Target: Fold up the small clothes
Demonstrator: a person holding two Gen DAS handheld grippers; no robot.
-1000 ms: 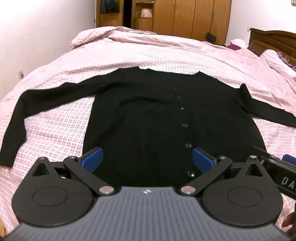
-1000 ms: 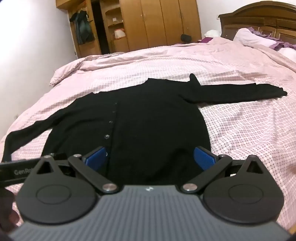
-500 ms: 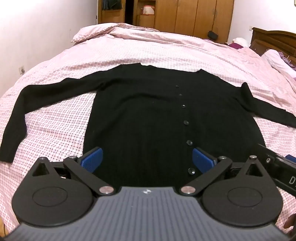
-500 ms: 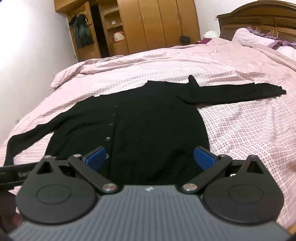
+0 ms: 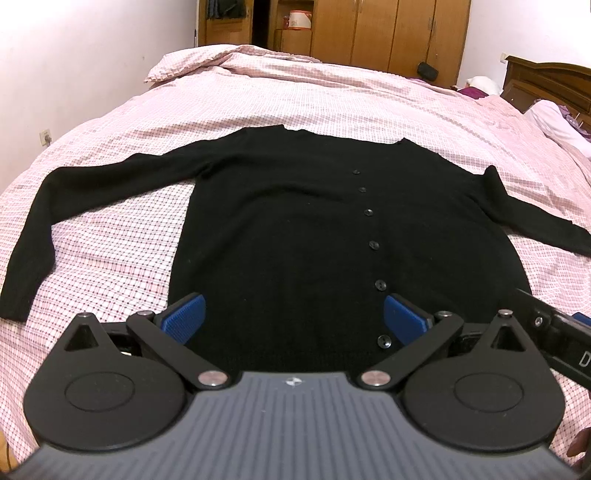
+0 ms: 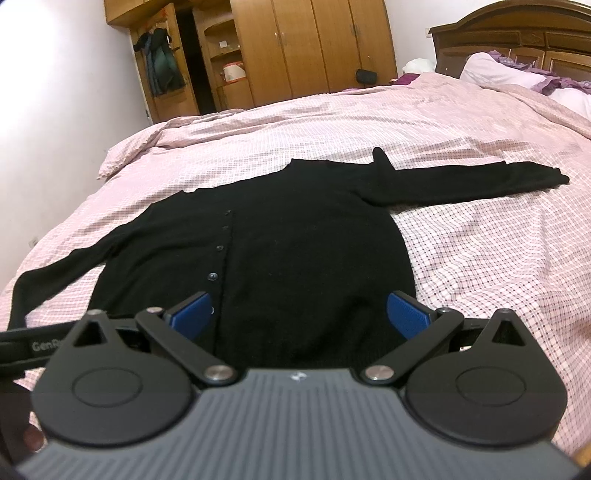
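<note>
A black buttoned cardigan (image 5: pixel 295 229) lies flat and face up on the pink checked bedspread (image 5: pixel 295 96), sleeves spread to both sides. My left gripper (image 5: pixel 294 319) is open and empty, hovering over the hem at the near edge. My right gripper (image 6: pixel 300 314) is open and empty over the same hem, right of the button line. The cardigan (image 6: pixel 306 240) fills the middle of the right wrist view, with its right sleeve (image 6: pixel 480 181) stretched out. The left sleeve (image 5: pixel 48 221) bends down toward the near side. Part of the right gripper's body (image 5: pixel 554 336) shows at the left view's right edge.
Wooden wardrobes (image 5: pixel 388 33) stand beyond the bed's far end. A wooden headboard (image 6: pixel 517 40) and pillows (image 6: pixel 495 70) are at the right. A white wall (image 5: pixel 74 66) runs along the left side. Bunched bedding (image 5: pixel 221 62) lies at the far left corner.
Both grippers have moved slightly forward and tilted, so the cardigan sits a little lower in view. Both stay open; the cardigan has not moved.
</note>
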